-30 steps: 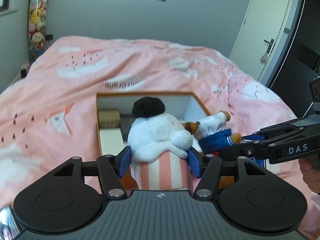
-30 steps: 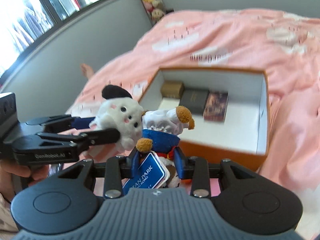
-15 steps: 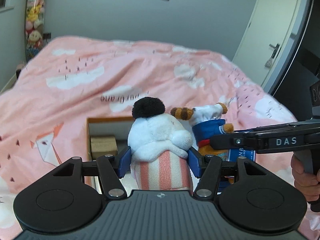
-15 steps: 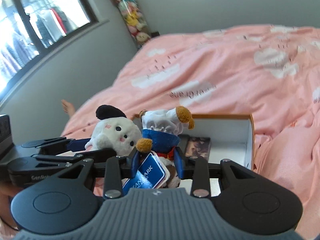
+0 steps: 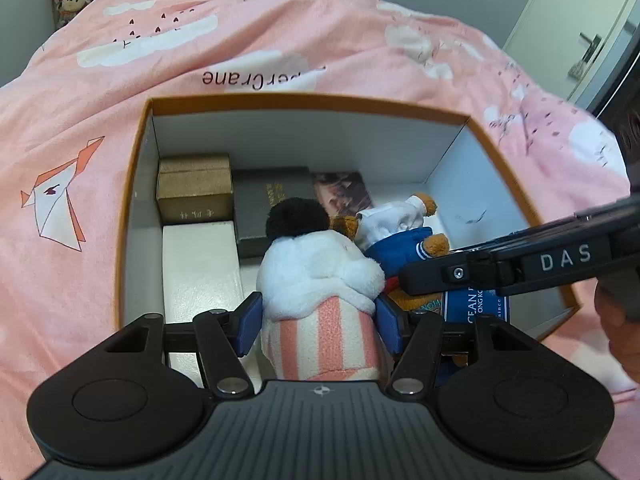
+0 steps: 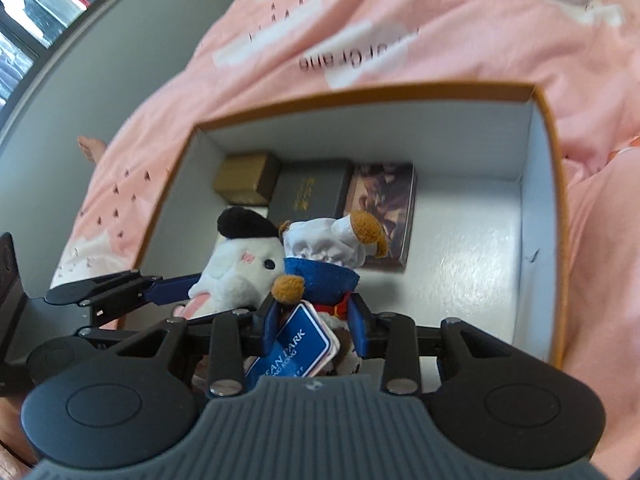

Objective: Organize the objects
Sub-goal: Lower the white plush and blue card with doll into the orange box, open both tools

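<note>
Two plush toys held over an orange-rimmed white cardboard box (image 5: 136, 184) on the pink bed.
Left gripper (image 5: 320, 316) jaws pinch the white striped plush (image 5: 320, 276); right gripper (image 6: 314, 322) jaws pinch the blue-clad bear plush (image 6: 324, 272). Risk: toys touching, snagging on release. Small boxes crowd 11 o'clock; bare floor toward 3 o'clock.

Pink bedspread (image 5: 120, 160); white door (image 5: 576, 20); window (image 6: 36, 8).

A pink cloud-print duvet (image 5: 280, 40) covers the bed, grey walls (image 6: 100, 64) behind; a white door (image 5: 576, 40) and a bright window (image 6: 36, 4), apparently daylit.
</note>
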The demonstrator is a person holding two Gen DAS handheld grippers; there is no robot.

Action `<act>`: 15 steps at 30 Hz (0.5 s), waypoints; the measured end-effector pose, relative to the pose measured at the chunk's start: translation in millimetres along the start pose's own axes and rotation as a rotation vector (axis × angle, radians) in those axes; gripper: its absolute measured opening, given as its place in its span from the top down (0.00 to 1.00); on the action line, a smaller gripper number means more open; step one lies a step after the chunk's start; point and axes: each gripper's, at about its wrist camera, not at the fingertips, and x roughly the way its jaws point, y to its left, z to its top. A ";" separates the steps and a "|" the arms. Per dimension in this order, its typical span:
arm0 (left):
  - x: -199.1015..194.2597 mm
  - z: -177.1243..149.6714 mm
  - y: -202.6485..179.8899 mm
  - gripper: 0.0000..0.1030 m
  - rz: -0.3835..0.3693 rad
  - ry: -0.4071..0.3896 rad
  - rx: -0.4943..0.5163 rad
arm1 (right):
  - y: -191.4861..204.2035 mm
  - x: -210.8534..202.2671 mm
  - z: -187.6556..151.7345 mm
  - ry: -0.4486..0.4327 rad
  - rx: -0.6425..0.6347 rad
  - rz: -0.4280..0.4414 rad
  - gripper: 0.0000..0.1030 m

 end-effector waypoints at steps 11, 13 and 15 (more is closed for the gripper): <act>11.7 -1.2 0.7 0.30 0.026 0.035 0.042 | -19.0 37.5 6.0 0.117 0.085 0.032 0.62; 7.9 0.4 2.8 0.30 0.007 0.048 0.052 | -18.6 40.3 5.2 0.126 0.085 0.029 0.62; 0.1 1.4 3.5 0.30 -0.016 0.051 0.072 | -16.3 41.1 4.1 0.124 0.072 0.022 0.58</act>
